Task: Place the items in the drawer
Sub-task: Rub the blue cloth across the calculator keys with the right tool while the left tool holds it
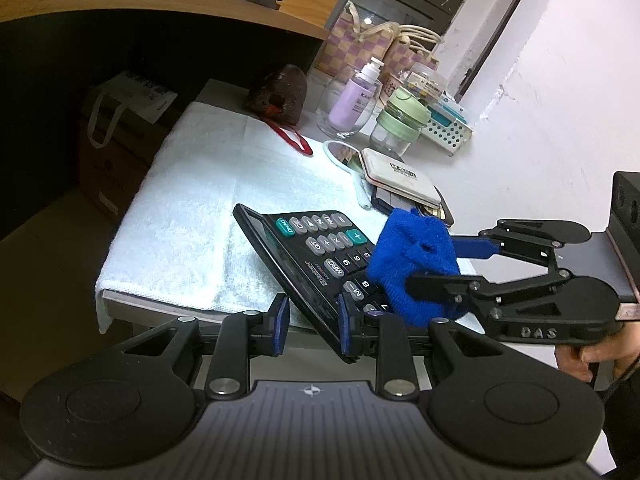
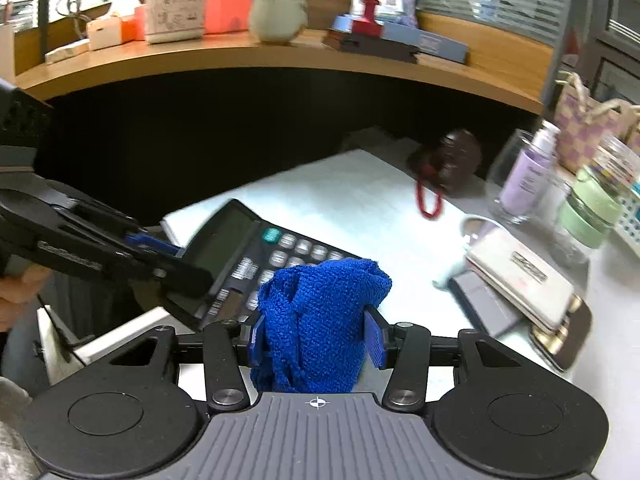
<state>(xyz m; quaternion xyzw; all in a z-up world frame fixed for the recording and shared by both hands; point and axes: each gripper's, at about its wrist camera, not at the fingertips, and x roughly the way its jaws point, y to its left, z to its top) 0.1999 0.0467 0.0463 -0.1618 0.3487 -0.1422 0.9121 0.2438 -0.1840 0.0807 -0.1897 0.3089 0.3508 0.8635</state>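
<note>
calculator [image 1: 316,256], black, grey-keyed, tilted

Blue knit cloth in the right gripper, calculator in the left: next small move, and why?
Probably carry one item clear of the other first. The right gripper is shut on the blue knit cloth, hanging directly over the keys of the calculator, which the left gripper clamps tilted by its edge. No open drawer is visible in either view.
</note>
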